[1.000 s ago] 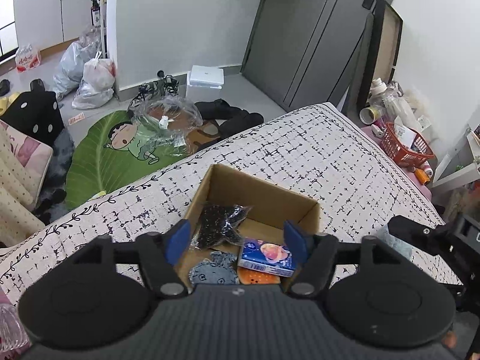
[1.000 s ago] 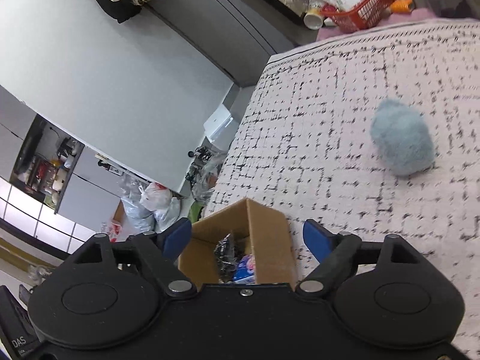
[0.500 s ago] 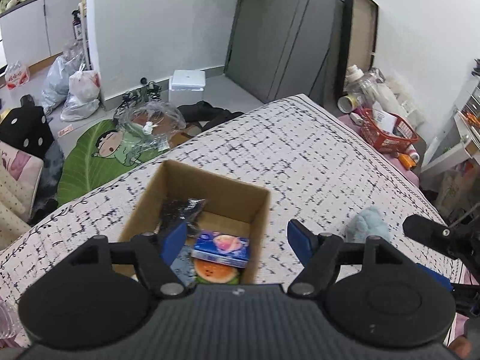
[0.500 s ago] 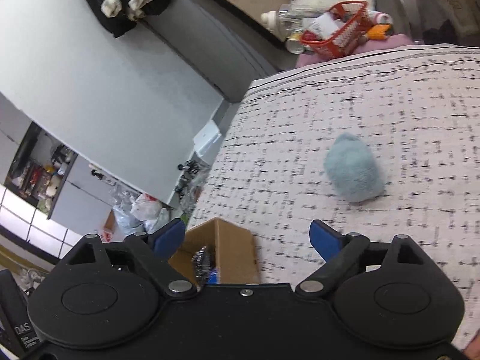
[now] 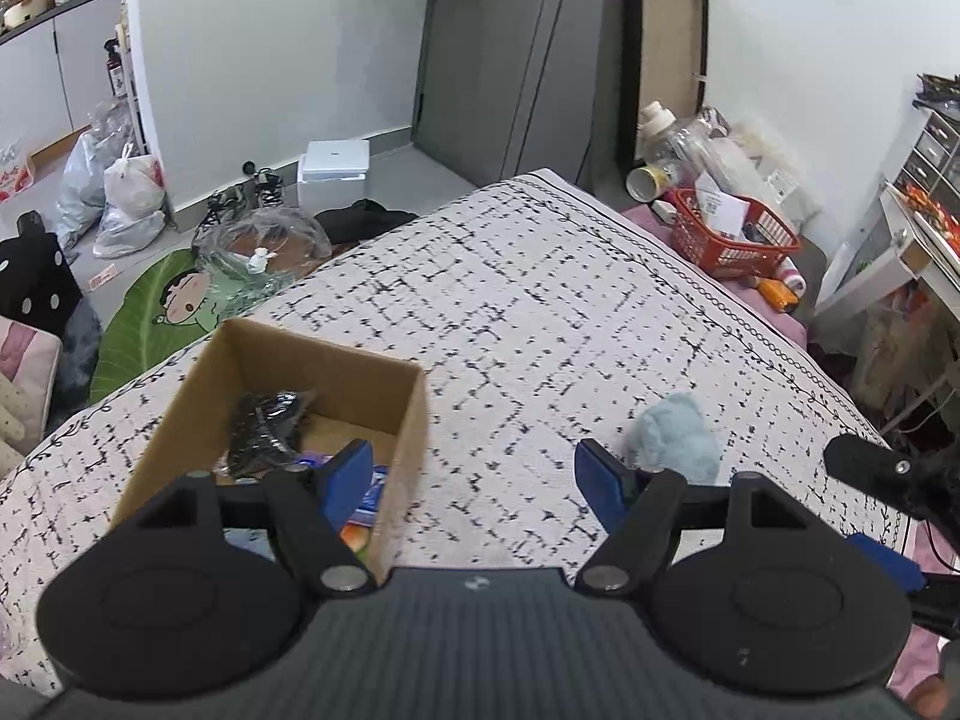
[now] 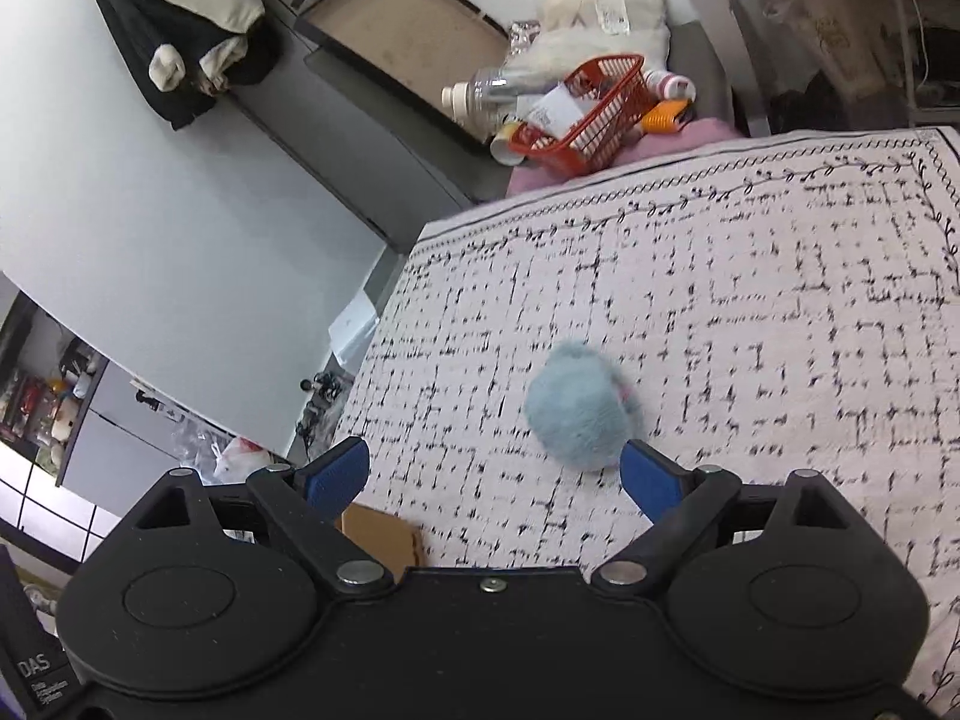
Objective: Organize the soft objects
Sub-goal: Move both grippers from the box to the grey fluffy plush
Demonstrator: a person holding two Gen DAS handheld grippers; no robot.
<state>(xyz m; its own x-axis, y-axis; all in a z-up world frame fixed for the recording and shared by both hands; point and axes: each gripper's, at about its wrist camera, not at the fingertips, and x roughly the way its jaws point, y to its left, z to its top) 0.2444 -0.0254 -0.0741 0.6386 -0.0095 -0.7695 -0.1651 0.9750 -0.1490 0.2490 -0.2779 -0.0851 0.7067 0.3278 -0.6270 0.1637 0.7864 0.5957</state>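
Note:
A fluffy light-blue plush toy (image 5: 675, 435) lies on the black-and-white patterned bed cover (image 5: 540, 312); it also shows in the right wrist view (image 6: 579, 414), just ahead of the right fingertip. An open cardboard box (image 5: 300, 372) on the bed holds a dark plastic bag (image 5: 264, 426) and other packets. My left gripper (image 5: 474, 480) is open and empty, over the box's right wall. My right gripper (image 6: 495, 477) is open and empty, just short of the plush toy. A corner of the box (image 6: 384, 537) shows below it.
A red basket (image 5: 729, 234) with bottles sits past the bed's far right edge, seen too in the right wrist view (image 6: 591, 114). Bags, shoes and a green cartoon mat (image 5: 162, 324) lie on the floor to the left. A white box (image 5: 333, 168) stands by the wall.
Both grippers moved right, away from the box. The plush toy came into the left view and drew close to the right gripper's fingers. Both stayed open.

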